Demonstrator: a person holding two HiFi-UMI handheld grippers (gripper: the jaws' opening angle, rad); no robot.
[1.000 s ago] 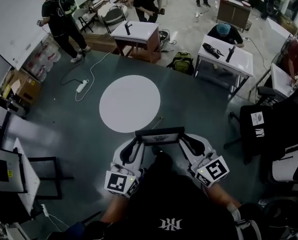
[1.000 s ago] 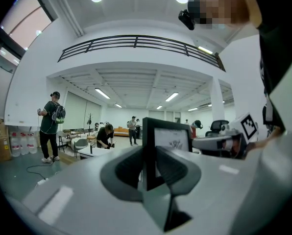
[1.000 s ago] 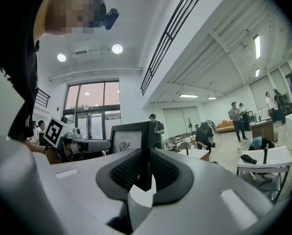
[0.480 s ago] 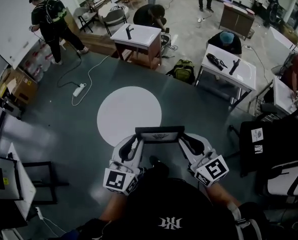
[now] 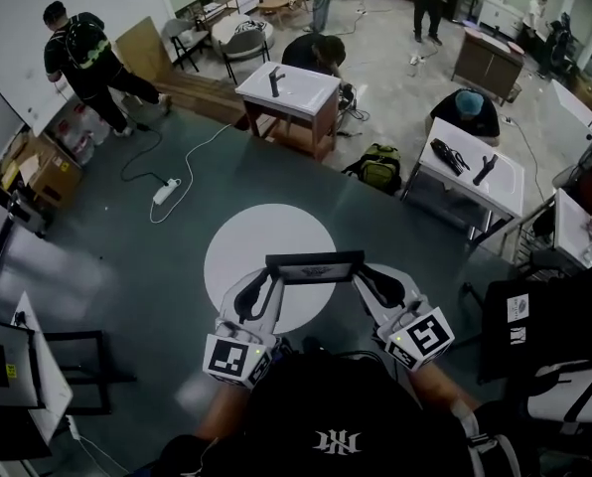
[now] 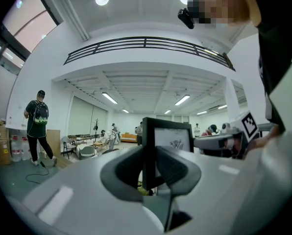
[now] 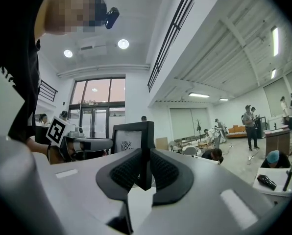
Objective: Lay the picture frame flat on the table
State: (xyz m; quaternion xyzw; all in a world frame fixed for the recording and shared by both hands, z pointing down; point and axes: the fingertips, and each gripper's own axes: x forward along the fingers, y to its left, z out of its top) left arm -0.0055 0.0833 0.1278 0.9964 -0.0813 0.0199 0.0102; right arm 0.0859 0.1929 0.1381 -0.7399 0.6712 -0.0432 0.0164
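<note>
Frame (image 5: pixel 314 267) is upright in the air, its left edge clamped in the left gripper (image 5: pixel 272 278) and its right edge in the right gripper (image 5: pixel 360 276). White floor circle (image 5: pixel 246 246) shows beneath it.

Dark grey floor (image 5: pixel 127 256). White power strip (image 5: pixel 165 191) with its cable lies at left. White-top table on wood base (image 5: pixel 306 89) ahead, dark tool (image 5: pixel 273 79) upright on it. Green backpack (image 5: pixel 378 166) on the floor between it and a second white table (image 5: pixel 503 189). Person wearing backpack (image 5: pixel 77 53) upper left, near cardboard boxes (image 5: pixel 38 167).
</note>
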